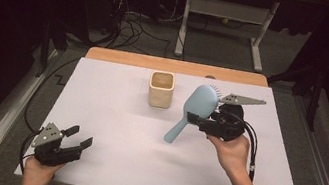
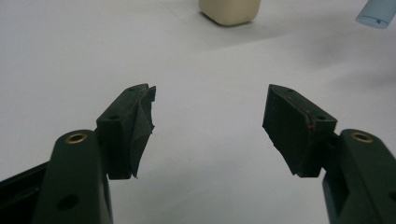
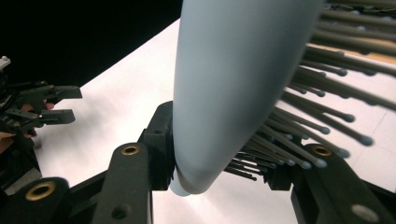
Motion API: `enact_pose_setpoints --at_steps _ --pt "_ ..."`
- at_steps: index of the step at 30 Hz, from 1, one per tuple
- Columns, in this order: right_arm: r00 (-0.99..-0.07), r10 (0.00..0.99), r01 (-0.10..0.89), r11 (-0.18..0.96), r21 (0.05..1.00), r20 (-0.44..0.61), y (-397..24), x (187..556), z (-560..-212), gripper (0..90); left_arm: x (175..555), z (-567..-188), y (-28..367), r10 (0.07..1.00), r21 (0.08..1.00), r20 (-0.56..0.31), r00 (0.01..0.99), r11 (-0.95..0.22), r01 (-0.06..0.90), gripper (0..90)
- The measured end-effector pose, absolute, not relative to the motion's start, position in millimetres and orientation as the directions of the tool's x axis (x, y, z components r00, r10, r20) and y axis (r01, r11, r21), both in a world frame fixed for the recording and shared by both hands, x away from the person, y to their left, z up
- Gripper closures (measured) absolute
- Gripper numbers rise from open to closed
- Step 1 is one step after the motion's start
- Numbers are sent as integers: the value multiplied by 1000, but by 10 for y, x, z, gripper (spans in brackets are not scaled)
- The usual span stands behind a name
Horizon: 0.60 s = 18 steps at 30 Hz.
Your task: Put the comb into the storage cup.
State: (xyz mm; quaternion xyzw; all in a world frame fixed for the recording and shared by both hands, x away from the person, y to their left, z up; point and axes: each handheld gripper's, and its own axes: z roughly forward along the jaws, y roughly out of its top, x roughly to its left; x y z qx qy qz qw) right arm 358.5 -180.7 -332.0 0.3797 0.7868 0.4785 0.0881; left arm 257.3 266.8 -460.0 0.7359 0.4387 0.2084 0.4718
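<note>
Pale-blue plastic hairbrush [image 1: 196, 109] is clamped in the right gripper [image 1: 196, 121] where head meets handle, held above the tabletop [image 1: 110, 129] just right of the cream cup [image 1: 161, 89]. Risk: one jaw bears on bristles, so the brush may twist or slip; its hanging handle could strike the cup. Left gripper [image 1: 82, 138] rests wide apart, empty, near the front-left corner. White sheet covers the wooden tabletop; dark room, cables on the floor beyond.

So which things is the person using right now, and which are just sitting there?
In use:
- light blue plastic hairbrush, clamped in the right gripper
- cream square cup, probably where the brush goes

Just there:
- left gripper, open, holding nothing
- white table cover
- cables on the floor
</note>
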Motion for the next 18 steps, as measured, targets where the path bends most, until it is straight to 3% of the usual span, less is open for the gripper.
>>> enact_pose_setpoints --at_steps 18 --pt "-676 708 520 261 814 204 -1741 3780 -3205 551 2574 -4606 2679 845 876 -107 524 -169 451 338"
